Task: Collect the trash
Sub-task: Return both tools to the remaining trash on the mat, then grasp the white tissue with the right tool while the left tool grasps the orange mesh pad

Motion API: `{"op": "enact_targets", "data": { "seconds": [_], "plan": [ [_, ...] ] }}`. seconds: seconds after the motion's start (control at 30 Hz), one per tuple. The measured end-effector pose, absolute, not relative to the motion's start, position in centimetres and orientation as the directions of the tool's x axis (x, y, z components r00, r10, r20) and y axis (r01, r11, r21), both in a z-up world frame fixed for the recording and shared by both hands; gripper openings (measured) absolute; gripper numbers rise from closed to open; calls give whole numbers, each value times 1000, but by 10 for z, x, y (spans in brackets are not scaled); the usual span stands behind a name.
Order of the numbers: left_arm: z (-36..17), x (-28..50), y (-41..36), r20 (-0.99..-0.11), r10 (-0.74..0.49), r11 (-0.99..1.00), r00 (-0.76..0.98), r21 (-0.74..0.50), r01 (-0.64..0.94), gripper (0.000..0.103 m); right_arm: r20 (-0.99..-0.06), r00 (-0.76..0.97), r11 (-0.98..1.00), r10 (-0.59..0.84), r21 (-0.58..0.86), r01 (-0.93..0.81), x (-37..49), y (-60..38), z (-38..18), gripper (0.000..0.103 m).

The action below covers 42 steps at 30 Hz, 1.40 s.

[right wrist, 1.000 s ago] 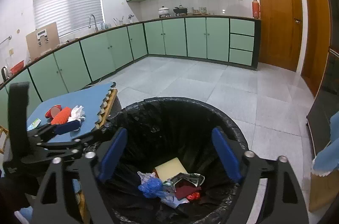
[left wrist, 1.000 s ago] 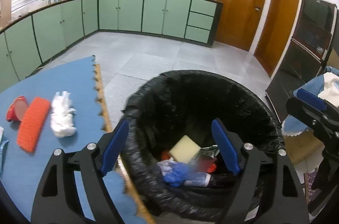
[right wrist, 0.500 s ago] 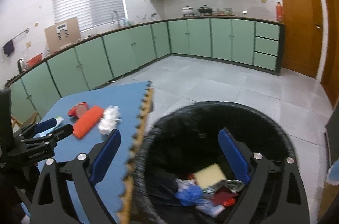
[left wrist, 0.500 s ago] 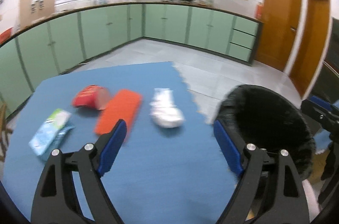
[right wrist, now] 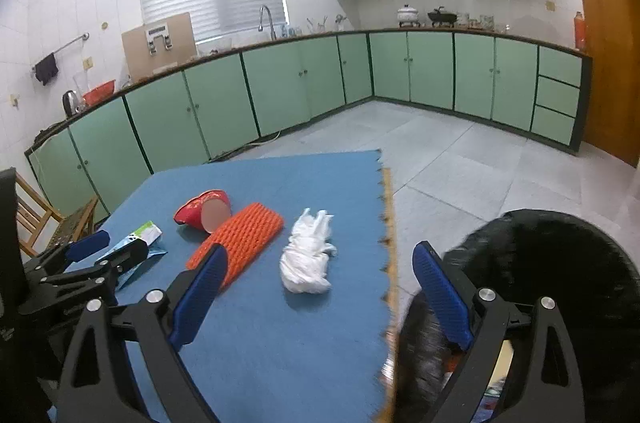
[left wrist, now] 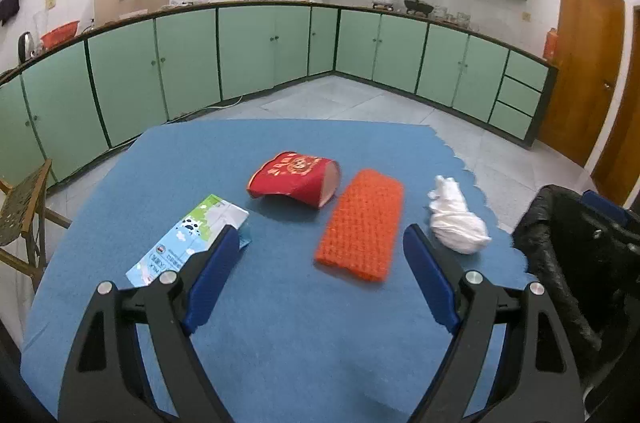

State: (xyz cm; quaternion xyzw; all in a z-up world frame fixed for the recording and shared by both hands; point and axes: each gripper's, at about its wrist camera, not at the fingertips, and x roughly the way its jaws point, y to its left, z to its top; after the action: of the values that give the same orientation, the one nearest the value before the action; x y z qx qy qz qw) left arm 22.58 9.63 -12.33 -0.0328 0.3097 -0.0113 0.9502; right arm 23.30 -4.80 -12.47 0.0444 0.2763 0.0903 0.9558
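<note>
On the blue mat (left wrist: 280, 323) lie a blue-and-white carton (left wrist: 188, 243), a squashed red paper cup (left wrist: 294, 179), an orange foam net (left wrist: 362, 225) and a crumpled white tissue (left wrist: 458, 219). My left gripper (left wrist: 318, 279) is open and empty, just in front of the orange net. My right gripper (right wrist: 320, 289) is open and empty, near the tissue (right wrist: 308, 257), at the mat's right edge. The black-lined trash bin (right wrist: 560, 263) stands to the right of the table; it also shows in the left wrist view (left wrist: 560, 243).
Green cabinets (left wrist: 280, 51) line the far walls. A wooden chair (left wrist: 24, 223) stands left of the table. Brown doors (left wrist: 580, 63) are at the right. The mat's scalloped right edge (right wrist: 388, 243) borders the grey tile floor (right wrist: 460, 163).
Both grippers have swung left from over the trash bin to over the blue mat. The trash items are now in front of them. Both stayed open and empty.
</note>
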Motion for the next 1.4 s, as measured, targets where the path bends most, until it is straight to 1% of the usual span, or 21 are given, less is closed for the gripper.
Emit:
{"op": "enact_targets", "data": {
  "seconds": [0.4,0.5,0.7,0.77,0.8,0.83,0.93,1.03,1.1,1.23,1.4],
  "plan": [
    [-147,244,112,-621,-20,997,784,-71,-31,81,-599,788,990,142,106,-97,292,-32,-164,91],
    [-150,247,111,-630,-17,997,776,-74,-39,81,-623,771,991,132,88,-98,302,-29,-172,88],
    [-155,251,109,-641,-22,997,767,-74,-33,81,-686,714,990,142,81,-119,319,-22,-188,73],
    [-157,252,109,-644,-24,997,765,-75,-31,81,-703,695,988,151,83,-130,322,-21,-192,63],
    [-157,252,109,-645,-26,997,764,-74,-29,81,-711,685,987,159,88,-137,323,-21,-194,60],
    [-157,253,108,-646,-27,997,763,-73,-27,81,-717,677,985,167,94,-143,324,-21,-195,55],
    [-159,256,104,-651,-36,997,758,-79,-20,81,-733,649,977,203,113,-178,325,-17,-199,37],
    [-160,260,100,-655,-45,996,755,-83,-13,81,-728,653,976,208,110,-189,321,-16,-198,30],
    [-161,264,96,-661,-55,996,748,-90,-6,81,-723,655,973,221,122,-193,318,-20,-196,28],
    [-165,273,85,-675,-71,996,734,-93,10,81,-704,675,974,221,130,-184,308,-30,-189,28],
    [-175,288,71,-716,-77,996,694,-82,26,80,-694,685,975,219,123,-187,303,-36,-185,28]
  ]
}}
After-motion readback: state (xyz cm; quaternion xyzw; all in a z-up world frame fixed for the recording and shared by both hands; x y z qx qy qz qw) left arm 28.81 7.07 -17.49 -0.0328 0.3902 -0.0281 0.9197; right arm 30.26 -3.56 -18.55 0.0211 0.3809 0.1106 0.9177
